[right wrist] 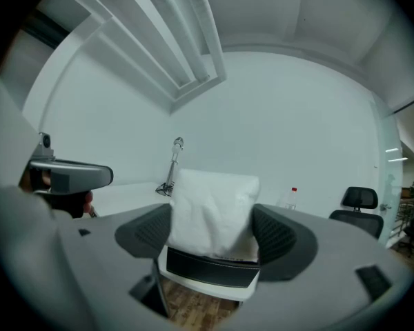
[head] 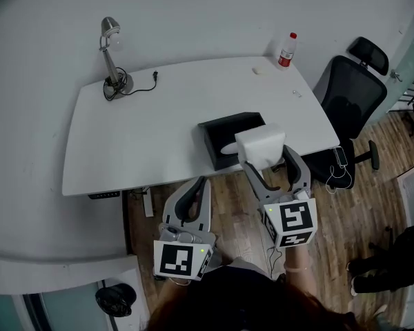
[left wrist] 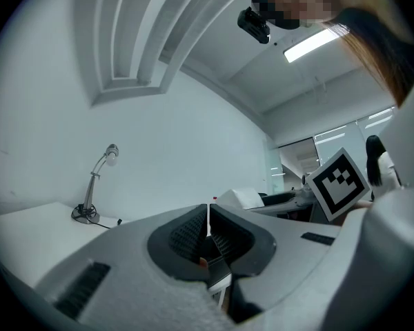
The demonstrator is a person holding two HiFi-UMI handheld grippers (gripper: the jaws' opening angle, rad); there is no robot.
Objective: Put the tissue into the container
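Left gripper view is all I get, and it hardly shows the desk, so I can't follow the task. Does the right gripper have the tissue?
Observer: Yes. The right gripper is shut on the tissue, a white wad.
Operator: Where is the container?
Observer: The black container stands at the desk's near edge. In the head view the tissue overlaps its near right corner.
Operator: And where is my left gripper?
Observer: In the head view the left gripper hangs over the wood floor, short of the desk.
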